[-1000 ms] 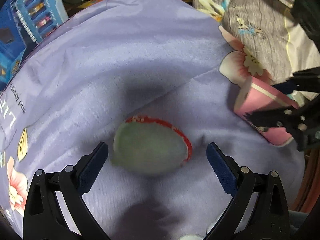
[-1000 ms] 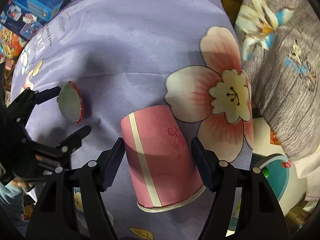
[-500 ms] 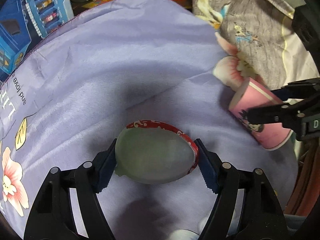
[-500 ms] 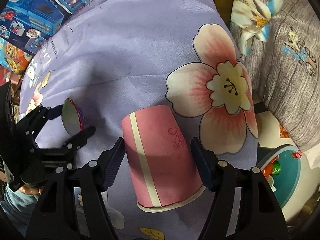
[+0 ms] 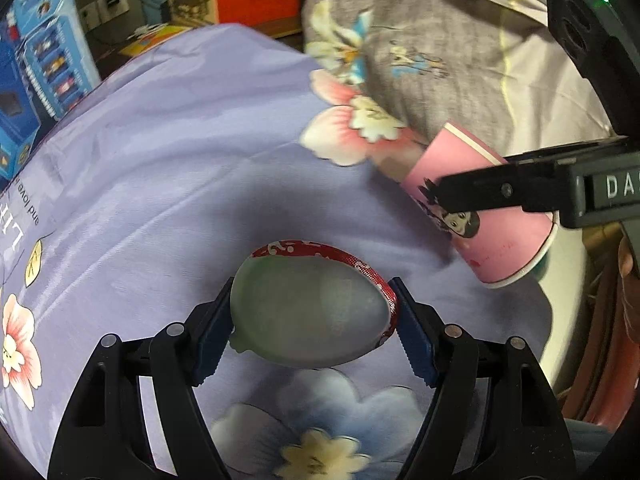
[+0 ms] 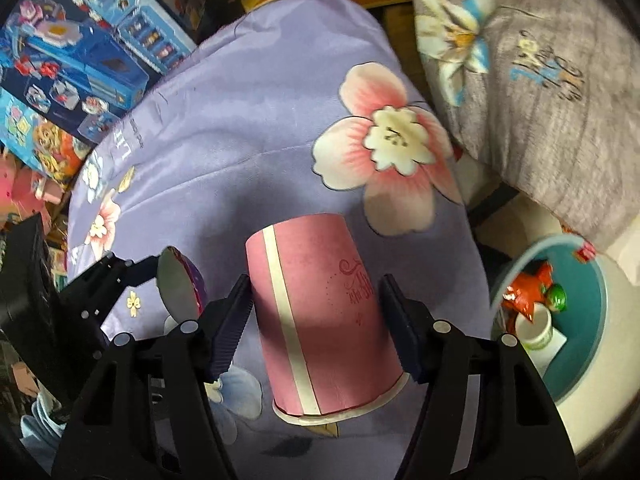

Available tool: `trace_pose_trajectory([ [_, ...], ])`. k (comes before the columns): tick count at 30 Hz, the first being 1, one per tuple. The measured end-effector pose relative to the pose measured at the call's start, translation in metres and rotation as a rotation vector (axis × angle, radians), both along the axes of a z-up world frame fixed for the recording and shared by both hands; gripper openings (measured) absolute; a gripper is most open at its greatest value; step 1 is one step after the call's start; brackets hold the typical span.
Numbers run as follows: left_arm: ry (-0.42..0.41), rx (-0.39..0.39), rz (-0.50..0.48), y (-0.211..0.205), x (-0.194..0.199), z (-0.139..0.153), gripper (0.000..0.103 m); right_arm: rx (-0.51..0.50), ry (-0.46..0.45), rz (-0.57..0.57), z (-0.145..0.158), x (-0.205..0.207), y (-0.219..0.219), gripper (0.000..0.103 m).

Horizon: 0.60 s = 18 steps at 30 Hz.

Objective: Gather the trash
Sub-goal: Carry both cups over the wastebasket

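Trash here is two pieces: a pink paper cup with a white stripe [image 6: 324, 320] and a round foil lid with a red printed rim [image 5: 312, 308], both off the lavender flowered bedsheet [image 5: 180, 168]. The right gripper [image 6: 320, 320] has its blue pads pressed on the cup's two sides, cup lying sideways, rim toward the camera. The left gripper [image 5: 312, 328] pinches the lid edge to edge, jaws about half spread; in the right wrist view the lid sits just left of the cup.

Risks, as judgement:
- Lid is thin and bendy, held only at two rim points; a squeeze could buckle it and pop it out, a slack grip lets it slide down onto the sheet.
- Cup is soft paper, pads sit mid-wall; too much force crushes it, and it could pivot between the pads when tipped.
- Teal round bin [image 6: 600, 304] sits right of the cup, below the sheet's edge, already holding red wrappers and a small white cup; a release short of its rim drops trash on the floor.
- Both grippers are close together, so crossing toward the bin could knock them.

Cup looks intact, printed cartoon figure on one side. Lid's inner face is dull silver-green, slightly domed.
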<state>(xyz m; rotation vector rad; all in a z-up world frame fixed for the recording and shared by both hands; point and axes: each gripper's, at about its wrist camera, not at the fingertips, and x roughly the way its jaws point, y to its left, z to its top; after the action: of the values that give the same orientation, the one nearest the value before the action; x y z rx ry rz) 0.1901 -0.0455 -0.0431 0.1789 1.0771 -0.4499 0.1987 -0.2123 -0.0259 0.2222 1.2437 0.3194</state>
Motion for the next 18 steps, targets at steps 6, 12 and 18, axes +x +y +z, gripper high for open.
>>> trace_pose_trajectory([
  [6,-0.006,-0.009,-0.059,-0.038,-0.022,0.009,0.074,0.062,-0.038,-0.08,0.014,-0.028,-0.043,0.062],
  [12,-0.006,-0.011,-0.128,-0.085,-0.039,0.017,0.074,0.115,-0.057,-0.174,0.019,-0.057,-0.101,0.062],
  [18,-0.009,0.013,-0.197,-0.131,-0.055,0.018,0.074,0.151,-0.074,-0.266,0.018,-0.078,-0.159,0.062],
])
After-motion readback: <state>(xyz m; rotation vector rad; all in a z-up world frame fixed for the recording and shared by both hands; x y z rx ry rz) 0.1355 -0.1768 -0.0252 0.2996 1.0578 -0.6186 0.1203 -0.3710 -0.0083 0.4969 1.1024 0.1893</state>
